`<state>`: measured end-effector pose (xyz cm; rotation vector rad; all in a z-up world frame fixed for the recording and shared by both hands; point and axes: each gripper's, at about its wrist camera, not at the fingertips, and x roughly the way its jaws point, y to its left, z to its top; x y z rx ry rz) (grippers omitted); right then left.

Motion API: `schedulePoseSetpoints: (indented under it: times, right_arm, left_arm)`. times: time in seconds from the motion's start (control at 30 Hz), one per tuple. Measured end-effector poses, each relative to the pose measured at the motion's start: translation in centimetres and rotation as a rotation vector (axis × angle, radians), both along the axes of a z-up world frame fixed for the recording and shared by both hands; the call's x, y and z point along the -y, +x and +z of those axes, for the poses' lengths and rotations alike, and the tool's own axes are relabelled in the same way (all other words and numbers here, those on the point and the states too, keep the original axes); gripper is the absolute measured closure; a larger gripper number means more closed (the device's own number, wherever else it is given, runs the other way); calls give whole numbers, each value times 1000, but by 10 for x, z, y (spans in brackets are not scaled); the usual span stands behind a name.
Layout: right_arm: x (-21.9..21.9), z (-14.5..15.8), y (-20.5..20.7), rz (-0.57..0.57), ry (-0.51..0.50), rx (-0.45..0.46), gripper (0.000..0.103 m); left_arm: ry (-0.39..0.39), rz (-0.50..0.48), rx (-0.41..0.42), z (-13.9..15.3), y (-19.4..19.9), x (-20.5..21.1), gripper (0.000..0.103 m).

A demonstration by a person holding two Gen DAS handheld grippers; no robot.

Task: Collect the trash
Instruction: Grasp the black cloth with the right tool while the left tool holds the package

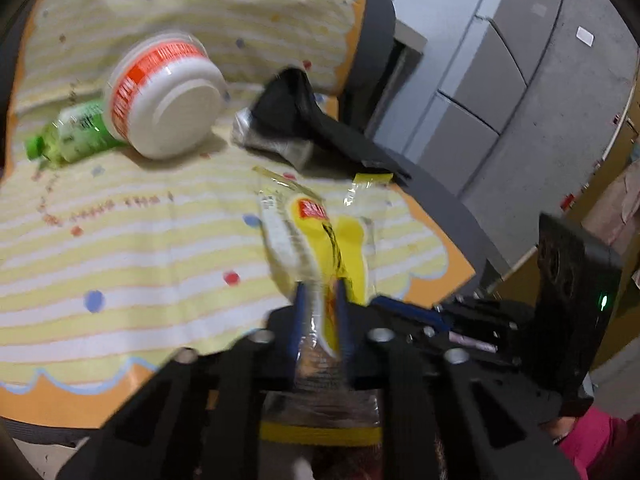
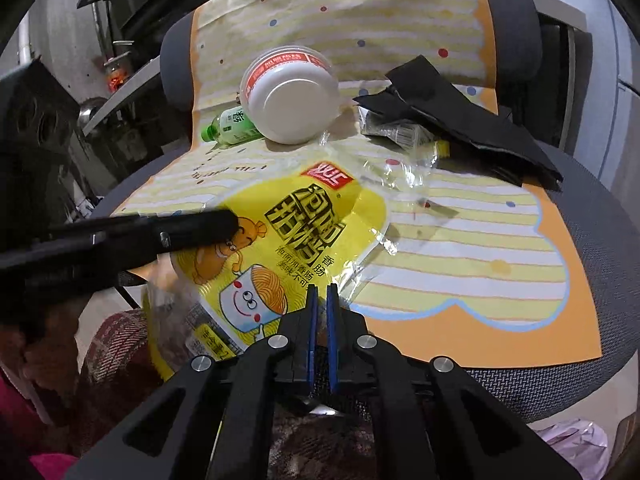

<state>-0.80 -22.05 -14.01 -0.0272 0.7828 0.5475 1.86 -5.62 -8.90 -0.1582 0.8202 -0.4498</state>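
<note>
A yellow printed snack wrapper (image 1: 348, 240) (image 2: 304, 216) lies at the front of a striped mat on a chair seat. My left gripper (image 1: 320, 288) is shut on its near end; in the right wrist view it comes in from the left (image 2: 230, 222) over the wrapper. My right gripper (image 2: 321, 288) is shut, with its tips pinching the wrapper's clear edge. Farther back lie a tipped white bowl with an orange band (image 1: 168, 96) (image 2: 292, 96), a green bottle (image 1: 72, 136) (image 2: 232, 128), a silver packet (image 1: 272, 140) (image 2: 392, 128) and a clear film (image 2: 404, 172).
Black folded sheets (image 1: 320, 128) (image 2: 460, 120) lie over the silver packet at the mat's right side. The grey chair seat (image 2: 600, 240) and its backrest (image 2: 508, 20) frame the yellow striped mat (image 2: 460, 240). Grey cabinets (image 1: 480, 80) stand beyond. A person's sleeve (image 1: 592, 440) shows at the bottom.
</note>
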Motion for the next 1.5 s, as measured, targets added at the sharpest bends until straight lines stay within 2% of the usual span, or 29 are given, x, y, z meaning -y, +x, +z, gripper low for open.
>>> schedulePoseSetpoints:
  times: [0.07, 0.13, 0.3, 0.43, 0.53, 0.6, 0.7, 0.77, 0.9, 1.13, 1.2, 1.23, 1.27, 1.33, 1.4, 1.5]
  right_arm:
    - [0, 9, -3, -11, -18, 32, 90]
    - [2, 19, -6, -22, -15, 74, 87]
    - [9, 42, 4, -79, -49, 157, 57]
    - [7, 51, 31, -132, -108, 184, 53]
    - [-1, 55, 59, -158, -159, 205, 43]
    - [-12, 55, 81, -169, -207, 217, 33]
    - [-26, 52, 106, -177, -270, 238, 28]
    - [-41, 45, 129, -186, -343, 251, 28]
    - [-62, 31, 161, -192, -427, 248, 28]
    - [-85, 16, 190, -216, -580, 278, 29]
    - [-89, 12, 196, -221, -624, 285, 32]
    - [-91, 10, 196, -219, -634, 291, 35]
    - [-92, 10, 196, -213, -640, 295, 43]
    - [-91, 12, 193, -212, -637, 308, 66]
    - [-83, 25, 186, -236, -590, 332, 90]
    - [-56, 50, 175, -278, -460, 335, 95]
  left_arm:
    - [23, 21, 20, 6, -2, -2, 100]
    - [38, 59, 64, 16, -6, -8, 100]
    - [36, 163, 166, 45, -15, -36, 100]
    - [25, 258, 236, 62, -18, -62, 100]
    - [18, 298, 241, 62, -14, -77, 100]
    - [3, 301, 231, 58, -9, -82, 100]
    - [0, 299, 226, 50, -4, -84, 100]
    - [-8, 294, 215, 42, 0, -85, 100]
    - [-26, 271, 193, 27, 11, -84, 100]
    - [-54, 248, 185, 19, 18, -86, 100]
    - [-52, 243, 182, 19, 19, -85, 100]
    - [-50, 241, 182, 18, 19, -84, 100]
    - [-49, 238, 182, 18, 19, -83, 100]
    - [-45, 235, 182, 19, 18, -81, 100]
    - [-44, 232, 185, 22, 16, -79, 100]
    - [-38, 230, 197, 26, 10, -74, 100]
